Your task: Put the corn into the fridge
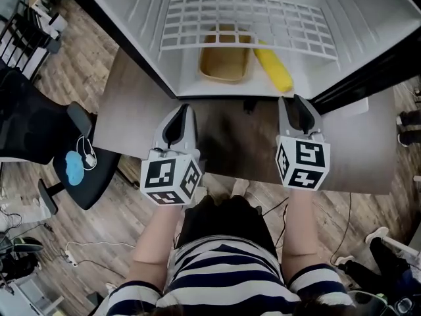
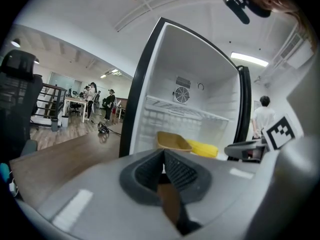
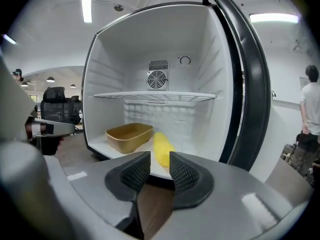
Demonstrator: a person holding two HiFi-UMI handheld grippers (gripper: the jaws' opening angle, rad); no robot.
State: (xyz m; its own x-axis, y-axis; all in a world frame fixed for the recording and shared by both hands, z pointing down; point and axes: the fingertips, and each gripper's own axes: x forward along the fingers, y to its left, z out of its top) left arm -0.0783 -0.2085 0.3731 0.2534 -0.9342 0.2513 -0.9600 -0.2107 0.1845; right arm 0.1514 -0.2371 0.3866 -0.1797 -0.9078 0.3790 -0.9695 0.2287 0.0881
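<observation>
The yellow corn [image 1: 274, 70] lies on the floor of the open fridge [image 1: 158, 51], just right of a tan tray [image 1: 225, 61]. It also shows in the left gripper view as the corn [image 2: 202, 148] and in the right gripper view as the corn [image 3: 161, 149], beyond the jaws. My left gripper [image 1: 186, 108] is outside the fridge's front edge at the left, jaws pressed together with nothing in them [image 2: 164, 154]. My right gripper [image 1: 294, 101] is in front of the fridge at the right. It points at the corn with a narrow gap between its pads [image 3: 160, 156] and holds nothing.
A white wire shelf [image 1: 243, 22] spans the fridge above the tray [image 3: 129, 135]. The dark fridge door [image 3: 252, 99] stands open at the right. The fridge sits on a brown tabletop [image 1: 131, 110]. An office chair [image 1: 39, 130] stands at the left. People stand in the room behind [image 2: 95, 99].
</observation>
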